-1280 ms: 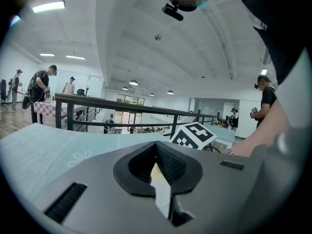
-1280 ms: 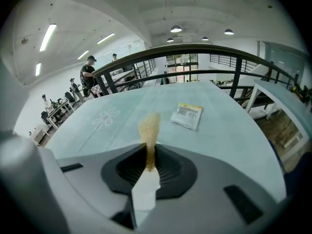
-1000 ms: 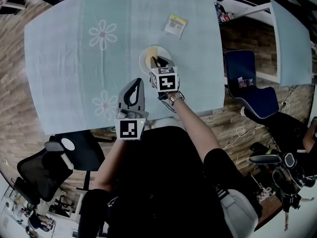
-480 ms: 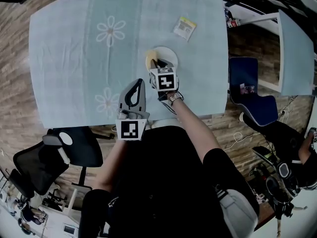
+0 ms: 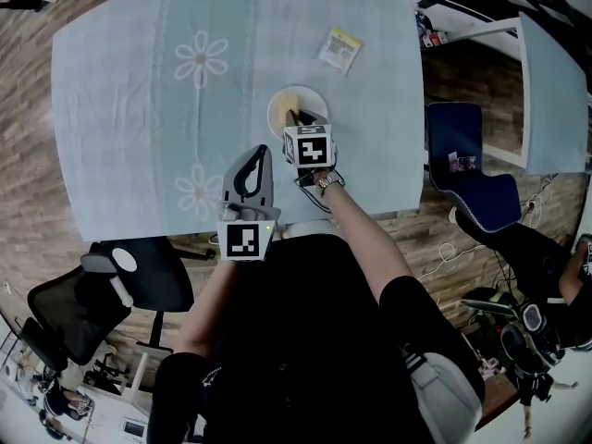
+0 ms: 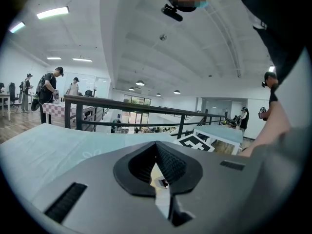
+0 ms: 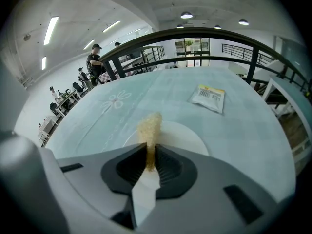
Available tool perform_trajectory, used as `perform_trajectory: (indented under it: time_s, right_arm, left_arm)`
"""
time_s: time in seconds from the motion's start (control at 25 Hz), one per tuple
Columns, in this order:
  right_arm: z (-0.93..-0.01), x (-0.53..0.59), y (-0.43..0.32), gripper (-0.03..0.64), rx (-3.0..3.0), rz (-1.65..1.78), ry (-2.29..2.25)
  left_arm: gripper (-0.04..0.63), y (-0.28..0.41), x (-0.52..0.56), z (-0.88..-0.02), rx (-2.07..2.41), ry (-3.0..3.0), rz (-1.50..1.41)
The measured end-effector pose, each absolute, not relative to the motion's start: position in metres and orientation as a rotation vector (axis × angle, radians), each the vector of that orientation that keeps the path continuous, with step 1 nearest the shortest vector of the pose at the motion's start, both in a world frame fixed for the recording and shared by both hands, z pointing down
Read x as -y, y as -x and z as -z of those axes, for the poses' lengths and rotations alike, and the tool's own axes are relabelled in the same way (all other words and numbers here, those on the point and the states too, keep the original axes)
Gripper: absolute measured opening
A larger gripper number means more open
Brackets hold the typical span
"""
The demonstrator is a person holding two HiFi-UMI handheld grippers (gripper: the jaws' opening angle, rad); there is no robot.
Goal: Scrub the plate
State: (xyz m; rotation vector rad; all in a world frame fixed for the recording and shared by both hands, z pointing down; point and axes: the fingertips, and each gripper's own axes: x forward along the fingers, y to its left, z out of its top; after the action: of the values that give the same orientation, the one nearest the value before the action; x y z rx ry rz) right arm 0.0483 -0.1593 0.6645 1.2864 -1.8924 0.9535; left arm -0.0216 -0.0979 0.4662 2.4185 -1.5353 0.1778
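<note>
A white plate [image 5: 310,101] sits on the pale blue tablecloth in the middle of the table's near half. My right gripper [image 5: 294,118] reaches over the plate's near edge, shut on a yellow sponge [image 5: 283,106]. In the right gripper view the sponge [image 7: 149,128] sticks up out of the right gripper [image 7: 148,151], with the plate [image 7: 183,135] just beyond it. I cannot tell whether the sponge touches the plate. My left gripper [image 5: 258,154] is held at the table's near edge, left of the plate. The left gripper [image 6: 157,147] is shut and holds nothing.
A small printed packet [image 5: 335,49] lies on the cloth beyond the plate, the same packet [image 7: 208,97] at right. Flower prints mark the cloth's left side. A blue chair [image 5: 472,160] stands right of the table, a black chair [image 5: 111,289] at the near left.
The head view has shifted slightly. The right gripper has stayed at the plate's near edge with the sponge, moving only a little. The left gripper has not moved.
</note>
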Motion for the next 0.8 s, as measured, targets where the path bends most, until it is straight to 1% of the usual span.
perform_trajectory:
  time_s: [0.8]
  right_arm:
    - [-0.666,0.163,-0.102,0.051,1.832,-0.898,-1.378]
  left_arm:
    - [0.012,-0.001,0.085,-0.466,1.509,-2.443,-0.172]
